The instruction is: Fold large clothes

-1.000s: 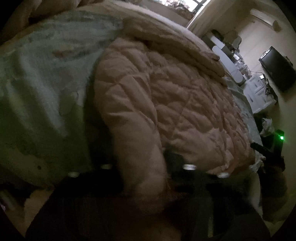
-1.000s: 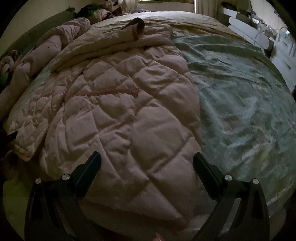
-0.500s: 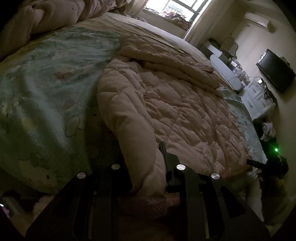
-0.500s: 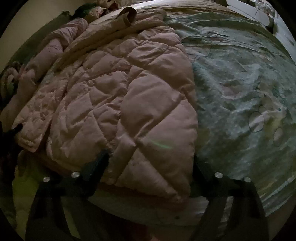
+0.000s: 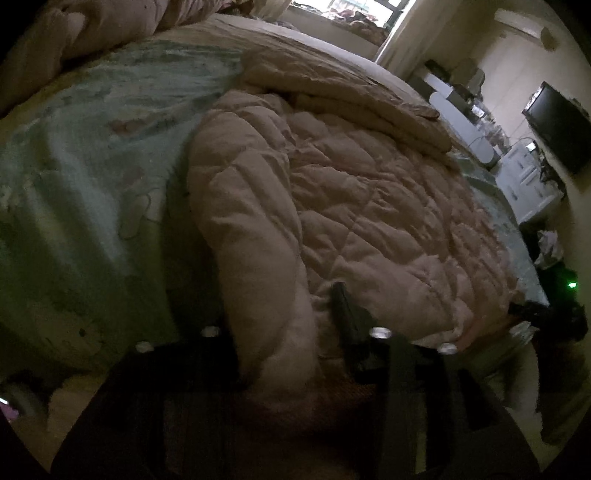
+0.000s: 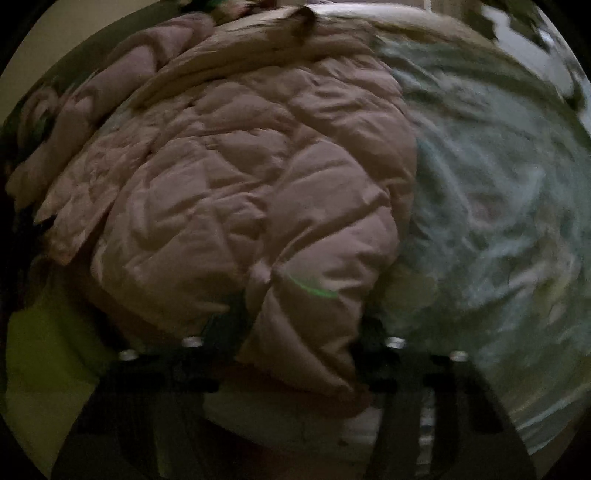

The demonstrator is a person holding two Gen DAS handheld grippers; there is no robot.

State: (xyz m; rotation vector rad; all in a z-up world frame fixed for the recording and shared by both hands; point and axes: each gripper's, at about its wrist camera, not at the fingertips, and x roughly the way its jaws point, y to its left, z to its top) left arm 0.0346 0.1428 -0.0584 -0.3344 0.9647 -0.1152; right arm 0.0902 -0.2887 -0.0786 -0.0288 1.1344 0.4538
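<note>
A pink quilted puffer jacket point(image 5: 351, 206) point(image 6: 240, 177) lies spread on a bed with a teal printed sheet point(image 5: 92, 166) point(image 6: 498, 221). My left gripper point(image 5: 284, 314) is shut on the jacket's thick near-left edge, and the fabric hides one finger. At the jacket's near-right corner my right gripper point(image 6: 299, 328) has its jaws closing. The padded hem fills the gap between them and bulges up where they squeeze it. In the left wrist view the right gripper point(image 5: 546, 310) shows at the far right with a green light.
A rolled pink duvet point(image 5: 92, 29) point(image 6: 92, 92) lies along the far side of the bed. A dark screen point(image 5: 557, 125) and white drawers point(image 5: 528, 181) stand by the wall. A yellow-green patch point(image 6: 44, 350) sits below the bed edge.
The right gripper's jaws came in from wide apart onto the jacket's corner, bunching the hem between them. The left gripper kept its hold with little movement.
</note>
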